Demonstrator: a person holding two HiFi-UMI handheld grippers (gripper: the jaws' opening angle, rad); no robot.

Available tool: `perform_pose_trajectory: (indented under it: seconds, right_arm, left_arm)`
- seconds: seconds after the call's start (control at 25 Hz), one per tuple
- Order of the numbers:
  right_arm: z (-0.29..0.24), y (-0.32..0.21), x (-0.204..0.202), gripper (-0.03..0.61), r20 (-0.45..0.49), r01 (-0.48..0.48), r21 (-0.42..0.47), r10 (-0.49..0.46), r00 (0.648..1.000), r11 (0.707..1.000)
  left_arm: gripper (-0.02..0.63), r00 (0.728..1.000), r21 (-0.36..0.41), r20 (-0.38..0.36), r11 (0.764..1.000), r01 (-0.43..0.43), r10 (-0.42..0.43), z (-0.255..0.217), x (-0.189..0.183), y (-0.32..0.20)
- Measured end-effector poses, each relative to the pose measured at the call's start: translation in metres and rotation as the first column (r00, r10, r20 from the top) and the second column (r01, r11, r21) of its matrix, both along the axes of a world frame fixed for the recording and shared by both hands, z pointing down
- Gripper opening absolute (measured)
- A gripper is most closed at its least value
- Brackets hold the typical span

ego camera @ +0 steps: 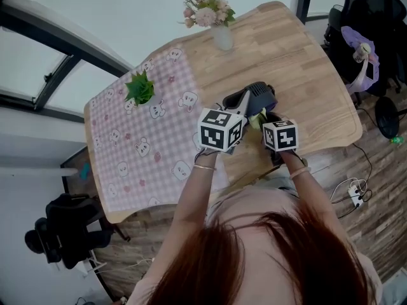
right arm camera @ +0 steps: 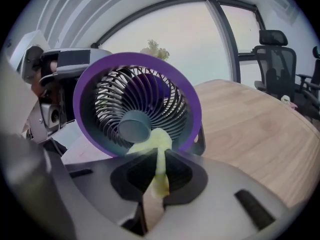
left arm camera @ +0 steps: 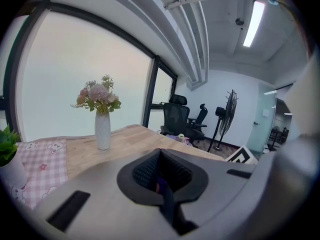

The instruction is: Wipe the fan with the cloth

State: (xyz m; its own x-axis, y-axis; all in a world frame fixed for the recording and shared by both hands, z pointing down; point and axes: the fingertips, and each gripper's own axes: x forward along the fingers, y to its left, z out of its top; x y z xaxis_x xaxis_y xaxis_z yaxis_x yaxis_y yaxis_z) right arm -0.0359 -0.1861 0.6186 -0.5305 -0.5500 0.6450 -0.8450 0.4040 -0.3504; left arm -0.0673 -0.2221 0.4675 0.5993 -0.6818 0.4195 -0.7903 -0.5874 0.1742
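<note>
One fan (right arm camera: pixel 90 119), one yellow cloth (right arm camera: pixel 150 142): our right gripper (right arm camera: pixel 160 154) clamps the yellow cloth against the grille (right arm camera: pixel 120 91), our left gripper (left arm camera: pixel 160 156) sits closed (a purple sliver (left arm camera: pixel 159 185) pinched between)

Both forearms stretch forward, left tool (left arm camera: pixel 161 186) and right tool (right arm camera: pixel 159 176) close together, each with jaws clamped shut
</note>
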Motion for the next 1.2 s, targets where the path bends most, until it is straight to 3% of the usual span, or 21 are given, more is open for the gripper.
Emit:
perform_pose_trajectory:
  seconds: [0.56, 1.2]
  right_arm:
    - [-0.001, 0.014, -0.022, 0.037, 0.035, 0.046, -0.026, -0.045, 0.998, 0.999]
    - [-0.015, 0.024, -0.043, 0.034, 0.168, 0.139, -0.074, -0.125, 0.978, 0.988]
  left_arm:
    - [0.011, 1.0, -0.009, -0.011, 1.0, -0.007, 0.007, -0.001, 0.0, 0.001]
    - [0.011, 0.999, -0.025, -0.035, 1.0, 0.007, -0.008, -0.001, -0.001, -0.002]
